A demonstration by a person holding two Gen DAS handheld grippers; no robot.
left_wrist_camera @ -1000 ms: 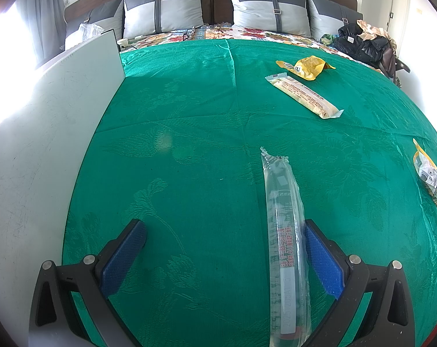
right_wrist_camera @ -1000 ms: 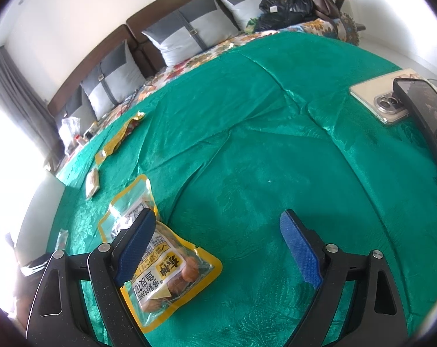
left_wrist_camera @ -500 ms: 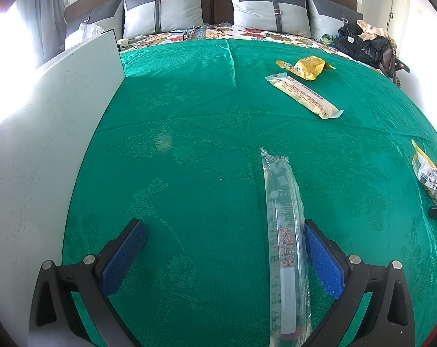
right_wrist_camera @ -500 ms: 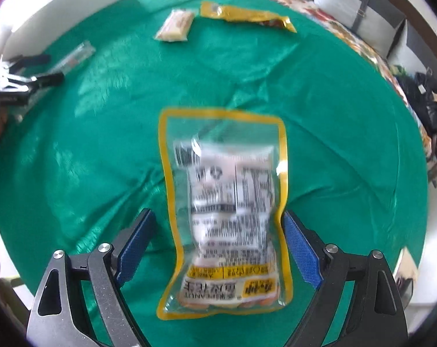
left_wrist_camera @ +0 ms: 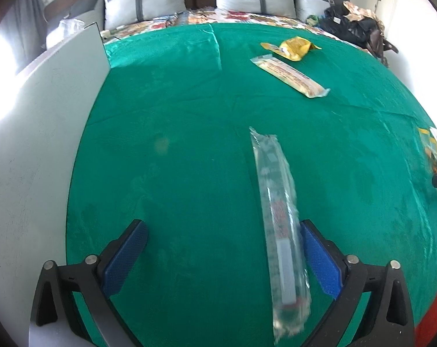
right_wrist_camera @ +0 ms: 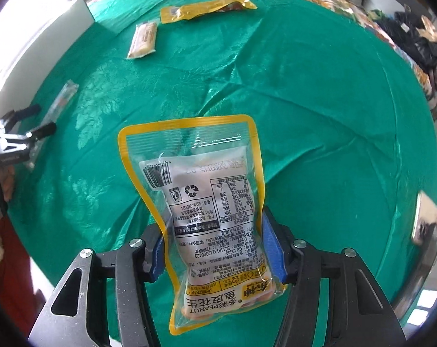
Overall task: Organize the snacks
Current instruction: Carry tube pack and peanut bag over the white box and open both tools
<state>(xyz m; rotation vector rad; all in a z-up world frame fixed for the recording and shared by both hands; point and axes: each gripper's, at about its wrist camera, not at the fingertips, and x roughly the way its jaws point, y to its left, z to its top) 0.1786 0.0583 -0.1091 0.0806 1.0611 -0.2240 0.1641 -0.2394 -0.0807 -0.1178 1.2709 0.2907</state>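
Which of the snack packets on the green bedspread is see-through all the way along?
The long, narrow clear packet, lying between the left gripper's open fingers. The other three all carry colour: a yellow-edged peanut pouch, a cream bar, and a yellow wrapper.

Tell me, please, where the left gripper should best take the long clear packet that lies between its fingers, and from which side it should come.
Grip the long clear packet across its narrow width, near mid-length, coming from above. It lies flat on the green cover, lengthwise along the left gripper, so the fingers would straddle its thin sides. It now lies close to one finger, so centring first seems wise. The jaws are closing, not yet pressing it.
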